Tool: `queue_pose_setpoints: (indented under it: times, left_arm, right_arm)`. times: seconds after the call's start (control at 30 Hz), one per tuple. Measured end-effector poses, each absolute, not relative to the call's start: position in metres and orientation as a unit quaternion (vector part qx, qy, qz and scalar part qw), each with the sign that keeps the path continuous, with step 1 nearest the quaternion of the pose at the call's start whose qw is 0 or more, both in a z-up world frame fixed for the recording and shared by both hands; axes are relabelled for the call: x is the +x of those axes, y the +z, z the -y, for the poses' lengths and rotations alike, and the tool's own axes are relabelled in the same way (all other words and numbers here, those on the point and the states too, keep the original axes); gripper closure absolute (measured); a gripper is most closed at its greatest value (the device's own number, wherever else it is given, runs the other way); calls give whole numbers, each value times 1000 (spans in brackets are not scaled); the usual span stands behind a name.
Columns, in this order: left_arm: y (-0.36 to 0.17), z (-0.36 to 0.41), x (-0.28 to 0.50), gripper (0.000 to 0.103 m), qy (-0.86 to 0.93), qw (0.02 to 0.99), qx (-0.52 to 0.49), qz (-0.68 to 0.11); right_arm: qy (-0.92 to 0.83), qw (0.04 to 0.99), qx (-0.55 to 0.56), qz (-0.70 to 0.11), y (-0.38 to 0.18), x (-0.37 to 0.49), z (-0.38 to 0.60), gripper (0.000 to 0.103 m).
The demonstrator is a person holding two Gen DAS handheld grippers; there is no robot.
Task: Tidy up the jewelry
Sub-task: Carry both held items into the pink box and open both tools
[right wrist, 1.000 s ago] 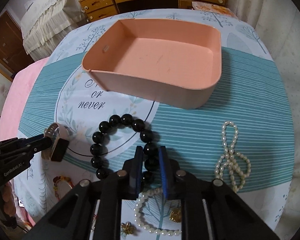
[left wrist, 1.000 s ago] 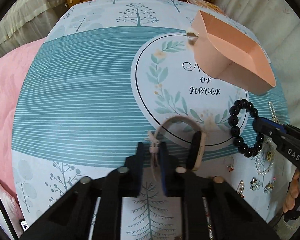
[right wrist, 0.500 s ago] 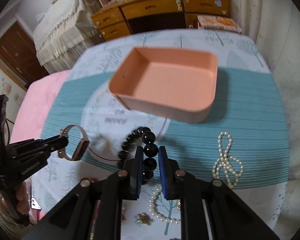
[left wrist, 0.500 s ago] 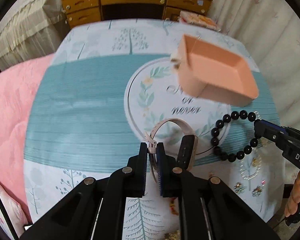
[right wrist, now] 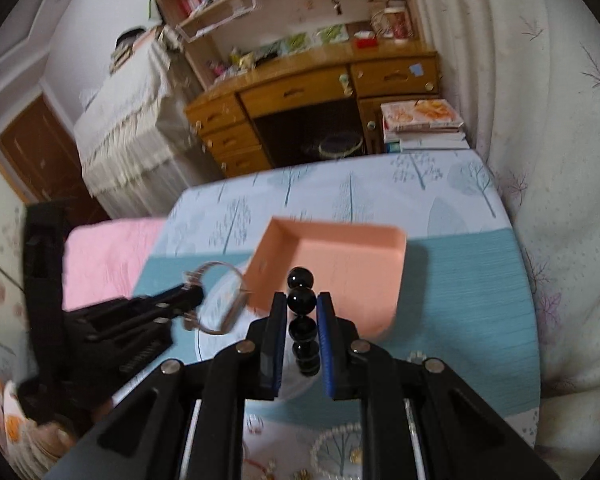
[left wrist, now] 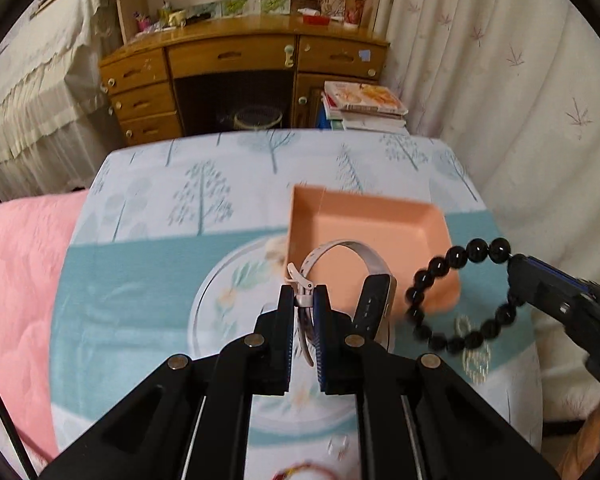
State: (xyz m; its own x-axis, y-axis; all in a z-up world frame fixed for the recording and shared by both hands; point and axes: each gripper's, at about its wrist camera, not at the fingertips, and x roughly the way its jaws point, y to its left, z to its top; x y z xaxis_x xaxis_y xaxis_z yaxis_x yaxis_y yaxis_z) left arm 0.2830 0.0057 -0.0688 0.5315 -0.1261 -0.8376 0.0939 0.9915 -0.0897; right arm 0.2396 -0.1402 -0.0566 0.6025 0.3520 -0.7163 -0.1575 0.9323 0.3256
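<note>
Here the left gripper [left wrist: 304, 298] is clamped on the pale strap of a watch [left wrist: 350, 280], pinching it near the buckle so the band loops up and away from the jaws and the dark watch face hangs to the right of them. The watch is held in the air in front of the near wall of a pink tray [left wrist: 364, 232], which sits on a bed cover [left wrist: 148, 280] printed with trees and teal stripes. The right gripper [right wrist: 298, 308] is closed on a bracelet of black beads [right wrist: 301, 300], with one bead squeezed between its blue pads [right wrist: 323, 320], another bead standing above the fingertips and more hanging below. From the left wrist view the bracelet [left wrist: 452, 300] dangles as an open ring off the tip of the right gripper [left wrist: 518, 280], just right of the watch and over the tray's near right corner. From the right wrist view the left gripper [right wrist: 192, 296] and the watch [right wrist: 220, 300] hang just beside the tray's [right wrist: 340, 256] left wall. A string of pearls [right wrist: 332, 452] lies on the cover below the right gripper. Beyond the bed stand a wooden desk [left wrist: 236, 76] and a stack of books [left wrist: 364, 106].
</note>
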Motion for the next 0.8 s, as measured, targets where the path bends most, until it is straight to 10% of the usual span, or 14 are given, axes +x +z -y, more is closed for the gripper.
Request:
queue_pose_setpoints:
  times: [0.67, 0.8]
  left_arm:
    - [-158, 13, 321, 91, -6, 834, 52, -549]
    - [-150, 4, 313, 55, -21, 833, 31, -551]
  right_arm:
    - [109, 865, 120, -476, -131, 287, 141, 87]
    - [113, 865, 106, -477, -130, 277, 134, 87]
